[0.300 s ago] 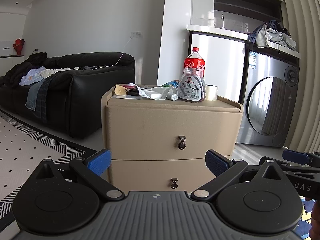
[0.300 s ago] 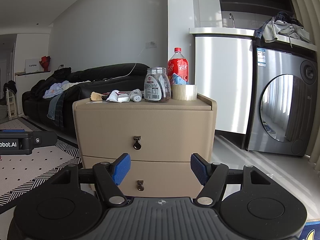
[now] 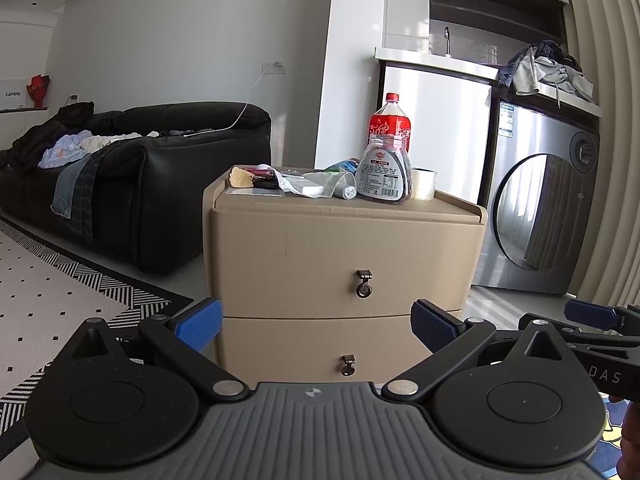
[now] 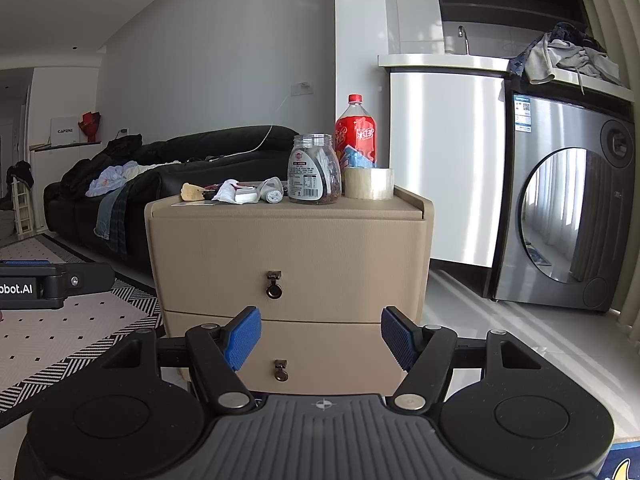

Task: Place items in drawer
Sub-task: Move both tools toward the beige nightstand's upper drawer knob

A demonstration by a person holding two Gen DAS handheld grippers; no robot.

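Note:
A beige two-drawer cabinet [image 3: 344,248] [image 4: 288,240] stands ahead, both drawers closed, each with a small ring pull: upper pull [image 3: 364,285] [image 4: 274,286], lower pull [image 3: 347,365] [image 4: 281,371]. On its top sit a clear snack jar [image 3: 384,174] [image 4: 315,170], a red soda bottle [image 3: 390,122] [image 4: 356,132], a tape roll [image 3: 424,184] [image 4: 369,183], and small packets and wrappers [image 3: 280,182] [image 4: 236,192]. My left gripper [image 3: 316,322] is open and empty, short of the cabinet front. My right gripper [image 4: 321,336] is also open and empty, level with the seam between the drawers.
A black sofa [image 3: 160,184] [image 4: 160,172] strewn with clothes stands left of the cabinet. A washing machine [image 3: 544,208] [image 4: 568,208] is to the right, a white counter with a sink behind it. A patterned rug [image 3: 60,292] covers the floor at left.
Both views have shifted only slightly; the cabinet sits a little lower and closer in frame. Both grippers stay open.

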